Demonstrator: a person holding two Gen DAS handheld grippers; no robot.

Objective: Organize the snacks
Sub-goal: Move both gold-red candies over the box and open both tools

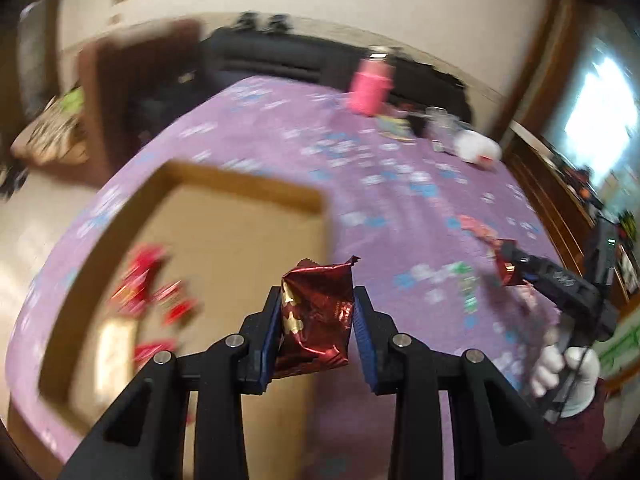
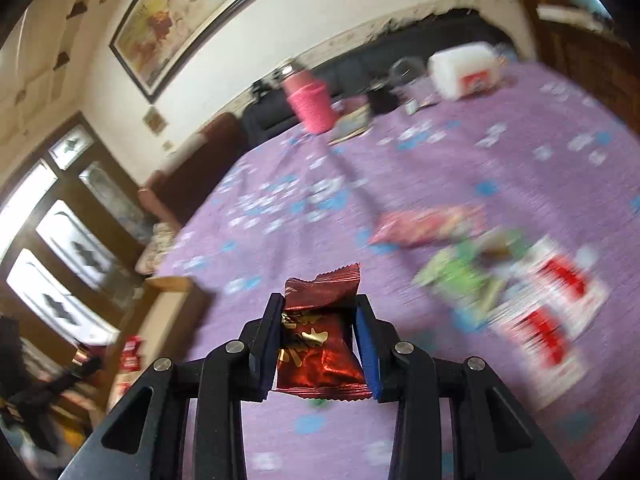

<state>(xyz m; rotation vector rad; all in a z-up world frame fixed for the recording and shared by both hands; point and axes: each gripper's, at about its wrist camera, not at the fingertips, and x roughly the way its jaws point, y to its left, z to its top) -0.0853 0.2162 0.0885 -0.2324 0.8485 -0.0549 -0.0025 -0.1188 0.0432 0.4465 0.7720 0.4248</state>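
My left gripper (image 1: 316, 300) is shut on a dark red foil snack packet (image 1: 316, 320), held above the near right edge of a shallow cardboard box (image 1: 240, 184). Several red packets (image 1: 148, 300) lie in the box. My right gripper (image 2: 318, 308) is shut on another dark red foil packet (image 2: 320, 344) above the purple tablecloth (image 2: 400, 168). It also shows in the left wrist view (image 1: 510, 270), off to the right. On the cloth beyond it lie a pink-red packet (image 2: 428, 226), green packets (image 2: 468, 276) and red-and-white packets (image 2: 552, 312).
A pink bottle (image 1: 370, 88), a glass jar (image 1: 440, 124) and a white tub (image 1: 478, 148) stand at the table's far side. The cardboard box shows at the left in the right wrist view (image 2: 168, 312). A dark sofa (image 1: 272, 56) stands beyond the table.
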